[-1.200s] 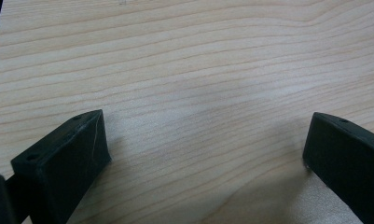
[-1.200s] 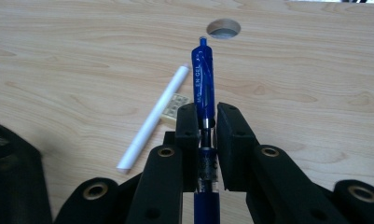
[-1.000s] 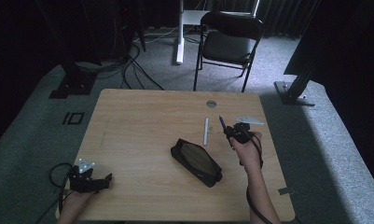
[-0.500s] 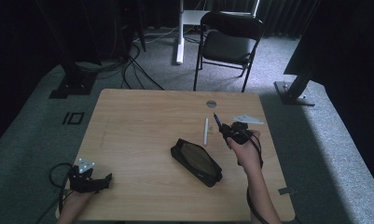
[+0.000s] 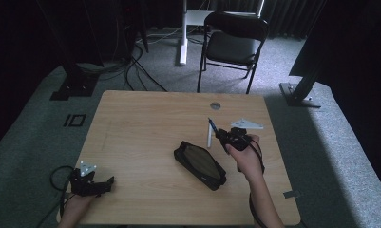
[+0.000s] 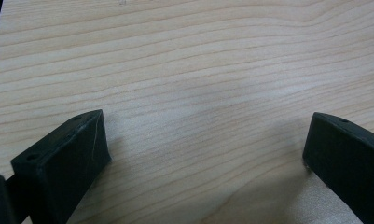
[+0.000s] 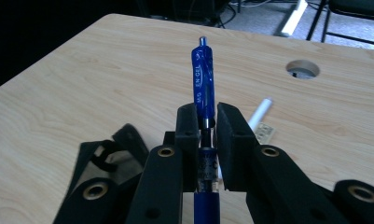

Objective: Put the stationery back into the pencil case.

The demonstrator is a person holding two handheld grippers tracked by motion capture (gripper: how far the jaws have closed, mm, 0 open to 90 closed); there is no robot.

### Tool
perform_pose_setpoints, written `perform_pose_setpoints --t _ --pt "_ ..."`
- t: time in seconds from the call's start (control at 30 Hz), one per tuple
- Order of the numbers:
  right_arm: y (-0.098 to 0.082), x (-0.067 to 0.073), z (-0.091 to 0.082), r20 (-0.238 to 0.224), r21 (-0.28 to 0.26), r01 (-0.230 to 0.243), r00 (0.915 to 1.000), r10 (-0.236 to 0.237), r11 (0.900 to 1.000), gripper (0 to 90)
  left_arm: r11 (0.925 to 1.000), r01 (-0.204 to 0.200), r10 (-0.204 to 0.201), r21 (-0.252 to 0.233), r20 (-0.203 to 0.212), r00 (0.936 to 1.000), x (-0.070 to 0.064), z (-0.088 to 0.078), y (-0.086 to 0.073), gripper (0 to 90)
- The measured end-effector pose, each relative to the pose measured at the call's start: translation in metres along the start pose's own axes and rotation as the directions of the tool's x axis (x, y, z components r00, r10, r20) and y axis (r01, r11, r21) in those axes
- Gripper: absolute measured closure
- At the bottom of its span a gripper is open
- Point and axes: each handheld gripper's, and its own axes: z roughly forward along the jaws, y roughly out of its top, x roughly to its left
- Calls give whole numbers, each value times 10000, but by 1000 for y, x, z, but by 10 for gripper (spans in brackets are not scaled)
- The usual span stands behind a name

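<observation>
Since a second ago my right gripper (image 7: 205, 122) has lifted the blue pen (image 7: 203, 79), clamped between its jaws, off the tabletop (image 5: 145, 128) near the right edge. Next, I judge, it goes into the open black pencil case (image 5: 199, 164) mid-table; my left gripper (image 6: 205, 154) rests with its jaws apart at the near left corner.

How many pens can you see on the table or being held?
2. A blue pen is pinched in the right tool, lifted above the table. A white pen lies on the table beside the black case. More could be hidden inside the case.

Blue gel pen (image 7: 203, 79) clamped in my right jaws, pointing up and away, above the open black pencil case (image 5: 200, 164).
</observation>
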Motion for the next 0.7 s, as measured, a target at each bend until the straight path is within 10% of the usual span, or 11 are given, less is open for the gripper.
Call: perform_pose_setpoints --t 0.7 --pt "-9 31 5 -1233 420 777 9898 -720 9961 795 10000 4 -4 -4 -2 10000 0 0 0 4"
